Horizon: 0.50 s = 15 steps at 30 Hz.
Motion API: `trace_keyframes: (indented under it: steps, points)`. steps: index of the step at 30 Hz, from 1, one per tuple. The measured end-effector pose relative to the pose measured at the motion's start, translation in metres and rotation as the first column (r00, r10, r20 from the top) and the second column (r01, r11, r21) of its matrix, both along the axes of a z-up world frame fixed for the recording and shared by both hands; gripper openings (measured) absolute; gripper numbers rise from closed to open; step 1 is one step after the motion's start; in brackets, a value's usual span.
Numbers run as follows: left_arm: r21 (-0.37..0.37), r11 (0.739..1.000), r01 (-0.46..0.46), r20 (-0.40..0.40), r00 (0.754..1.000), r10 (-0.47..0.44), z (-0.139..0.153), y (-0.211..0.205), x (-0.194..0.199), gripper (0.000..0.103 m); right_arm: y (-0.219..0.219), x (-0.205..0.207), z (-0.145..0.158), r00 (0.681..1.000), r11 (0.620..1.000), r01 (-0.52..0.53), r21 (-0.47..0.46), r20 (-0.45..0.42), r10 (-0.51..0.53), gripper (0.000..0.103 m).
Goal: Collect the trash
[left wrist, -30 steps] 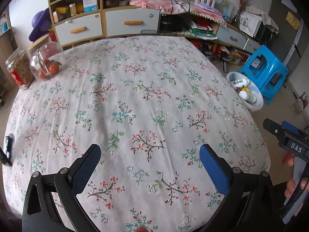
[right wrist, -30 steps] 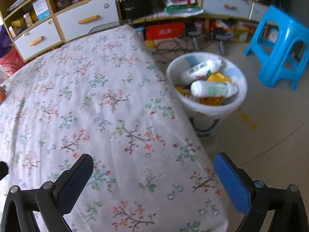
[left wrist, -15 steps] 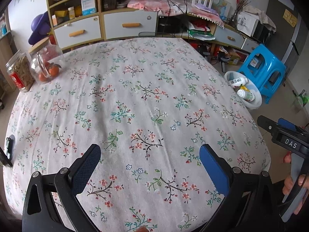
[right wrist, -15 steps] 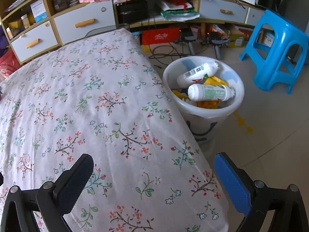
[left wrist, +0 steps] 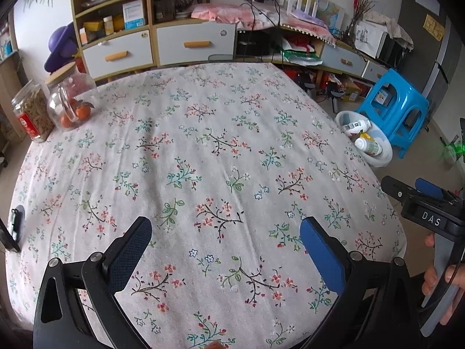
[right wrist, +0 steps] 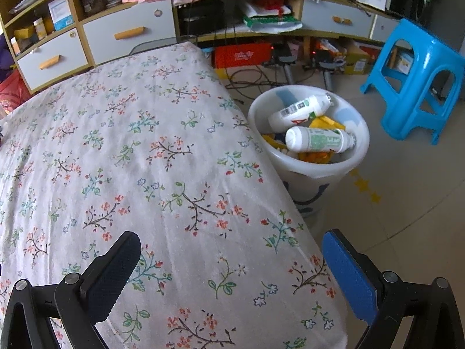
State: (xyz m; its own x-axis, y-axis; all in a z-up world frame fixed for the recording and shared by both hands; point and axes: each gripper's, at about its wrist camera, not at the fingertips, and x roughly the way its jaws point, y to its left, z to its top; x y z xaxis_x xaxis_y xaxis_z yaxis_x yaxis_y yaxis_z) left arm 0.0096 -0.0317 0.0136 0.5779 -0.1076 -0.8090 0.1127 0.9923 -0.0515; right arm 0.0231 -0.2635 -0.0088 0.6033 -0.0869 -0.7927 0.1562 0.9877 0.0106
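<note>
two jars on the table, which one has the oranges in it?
The clear glass jar with the wooden lid and side handle. The red-labelled jar touching its left side holds brown sticks instead.

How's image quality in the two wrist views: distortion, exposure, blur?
Left wrist: heavy fisheye bowing of the table, dark vignette at the corners, wall top left slightly blown out, focus sharp. Right wrist: same barrel curve on the shelves, soft daylight, no hard shadows, labels on the bottles in the bin crisp, no motion blur.
</note>
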Motion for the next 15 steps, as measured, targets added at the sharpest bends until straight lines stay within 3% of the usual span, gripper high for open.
trace_keyframes:
  steps: [15]
  points:
    - [0.0,1.0,-0.003,0.016,1.0,0.003,0.0014,-0.0015,-0.001,0.103,0.005,0.0005,0.0016,1.0,1.0,-0.013,-0.01,0.013,0.013,0.102]
